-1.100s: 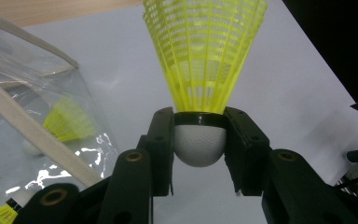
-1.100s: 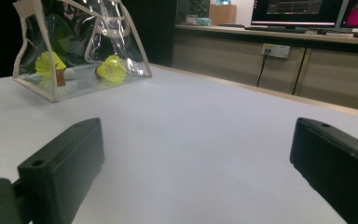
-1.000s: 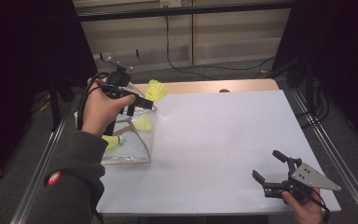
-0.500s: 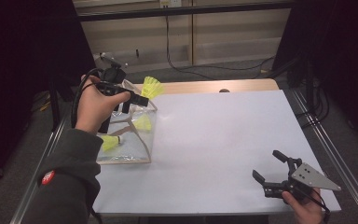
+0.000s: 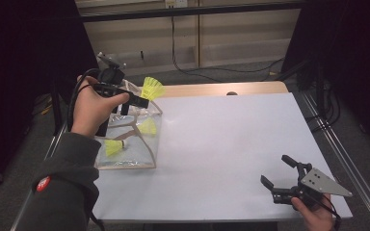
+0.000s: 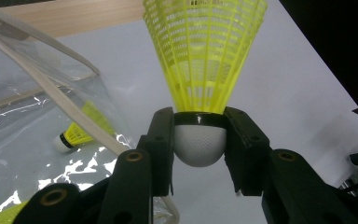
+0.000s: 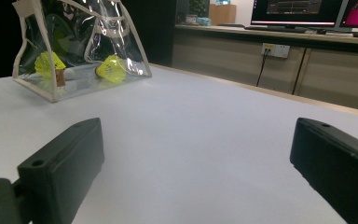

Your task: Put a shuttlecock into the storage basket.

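Observation:
My left gripper [image 5: 142, 102] [image 6: 199, 140] is shut on the white cork base of a yellow shuttlecock [image 5: 151, 88] [image 6: 203, 56], whose skirt points away from the jaws. It hovers over the top of a clear plastic bag [image 5: 130, 139] [image 6: 23, 140] [image 7: 81, 51] at the table's left. Inside the bag lie two more yellow shuttlecocks [image 5: 113, 147] [image 5: 148, 126] [image 7: 112, 68]. My right gripper [image 5: 279, 175] [image 7: 196, 172] rests low at the table's near right corner, jaws open and nothing between them.
The white table top [image 5: 231, 144] stretches between the bag and the right gripper. A wooden strip [image 5: 221, 89] runs along its far edge. Cables hang behind the table. Metal rails line the left and right sides.
The left hand has drifted slightly left and toward the bag's top with the shuttlecock still in its jaws. The right gripper has stayed put.

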The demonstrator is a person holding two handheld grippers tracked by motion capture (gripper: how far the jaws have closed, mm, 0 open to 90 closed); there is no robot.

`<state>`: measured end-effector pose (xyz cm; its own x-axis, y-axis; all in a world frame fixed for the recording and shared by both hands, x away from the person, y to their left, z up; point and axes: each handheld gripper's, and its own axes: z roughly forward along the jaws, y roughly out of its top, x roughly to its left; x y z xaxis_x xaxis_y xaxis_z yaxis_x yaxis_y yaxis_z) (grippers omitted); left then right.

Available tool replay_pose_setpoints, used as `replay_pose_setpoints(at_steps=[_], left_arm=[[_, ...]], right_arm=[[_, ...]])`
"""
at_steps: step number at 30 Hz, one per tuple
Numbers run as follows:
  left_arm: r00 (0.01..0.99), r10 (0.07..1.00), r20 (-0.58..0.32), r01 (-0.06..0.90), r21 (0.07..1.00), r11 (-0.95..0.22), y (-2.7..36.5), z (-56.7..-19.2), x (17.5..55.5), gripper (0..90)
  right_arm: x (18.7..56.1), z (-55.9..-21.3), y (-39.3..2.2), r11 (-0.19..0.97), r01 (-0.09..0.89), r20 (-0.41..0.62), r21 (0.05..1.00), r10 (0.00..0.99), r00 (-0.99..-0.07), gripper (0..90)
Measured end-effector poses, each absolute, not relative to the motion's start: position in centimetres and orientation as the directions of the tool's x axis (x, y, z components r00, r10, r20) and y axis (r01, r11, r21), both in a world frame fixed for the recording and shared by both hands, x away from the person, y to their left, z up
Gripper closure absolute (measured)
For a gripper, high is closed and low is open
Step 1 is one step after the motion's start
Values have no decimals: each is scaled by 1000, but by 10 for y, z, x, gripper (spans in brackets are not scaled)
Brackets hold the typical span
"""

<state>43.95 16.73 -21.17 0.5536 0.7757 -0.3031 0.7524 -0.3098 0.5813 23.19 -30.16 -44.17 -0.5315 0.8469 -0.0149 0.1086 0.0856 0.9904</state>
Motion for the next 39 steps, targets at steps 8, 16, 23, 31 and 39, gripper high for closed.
replay_pose_setpoints(at_steps=[8,16,23,31,39], left_arm=[[545,785,-294,751,586,-303,175,-208,439,647],[543,789,-288,749,590,-301,182,-205,438,648],[540,792,-284,749,591,-298,188,-204,437,648],[532,800,-279,751,591,-293,195,-203,436,648],[524,806,-276,754,591,-287,203,-202,434,648]], right_arm=[[232,-441,-301,79,113,-7,991,848,-530,27],[232,-441,-301,81,111,-10,990,848,-530,27],[232,-441,-301,81,111,-10,990,848,-530,27],[231,-441,-301,80,113,-8,990,848,-529,27],[231,-441,-301,83,109,-12,991,848,-530,27]])
